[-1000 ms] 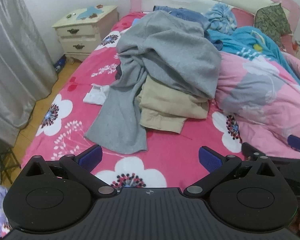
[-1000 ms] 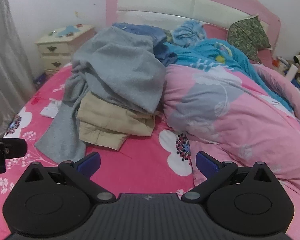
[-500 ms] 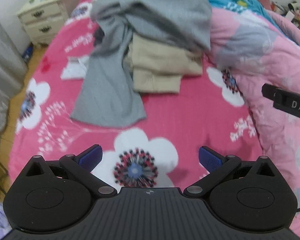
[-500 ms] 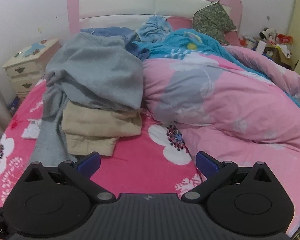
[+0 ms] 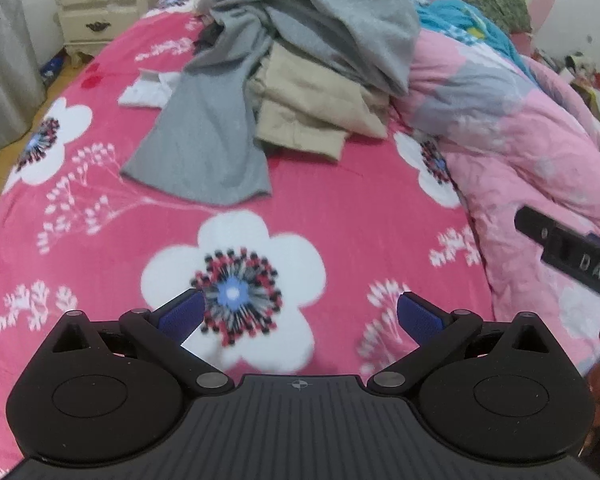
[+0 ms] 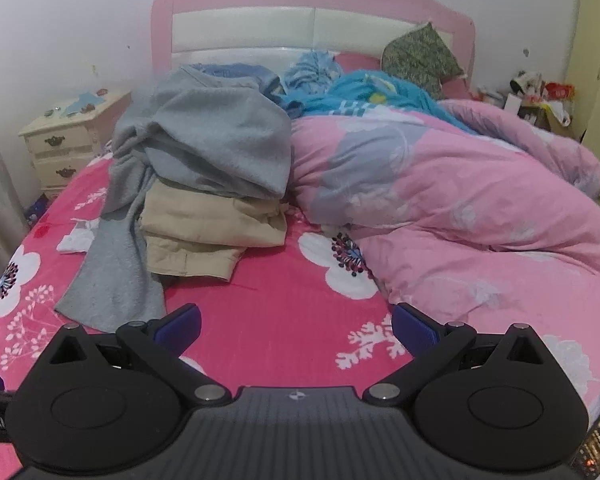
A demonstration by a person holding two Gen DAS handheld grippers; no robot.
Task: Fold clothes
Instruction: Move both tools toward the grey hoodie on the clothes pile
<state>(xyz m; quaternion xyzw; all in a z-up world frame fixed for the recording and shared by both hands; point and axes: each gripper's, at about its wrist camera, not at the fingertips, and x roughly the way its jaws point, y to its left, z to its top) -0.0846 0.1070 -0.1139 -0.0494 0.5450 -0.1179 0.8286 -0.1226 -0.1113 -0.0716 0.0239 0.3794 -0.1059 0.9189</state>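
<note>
Both hand-held grippers, left [image 5: 298, 314] and right [image 6: 296, 326], were spread wide, empty, above pink floral bed sheet [image 6: 284, 320]. Grey sweatshirt [image 6: 216, 136] lay atop folded beige trousers [image 6: 208, 236], mid-bed beside pink duvet [image 6: 480, 208]. I judged best first grab: sweatshirt's loose hanging end, lifted clear without dragging trousers.

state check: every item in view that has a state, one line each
left gripper: open, empty, above the sheet
right gripper: open, empty
grey sweatshirt: unfolded, crumpled on top of the pile
beige garment: roughly folded, under the sweatshirt
pink duvet: bunched up beside the pile
nightstand: drawers shut
</note>
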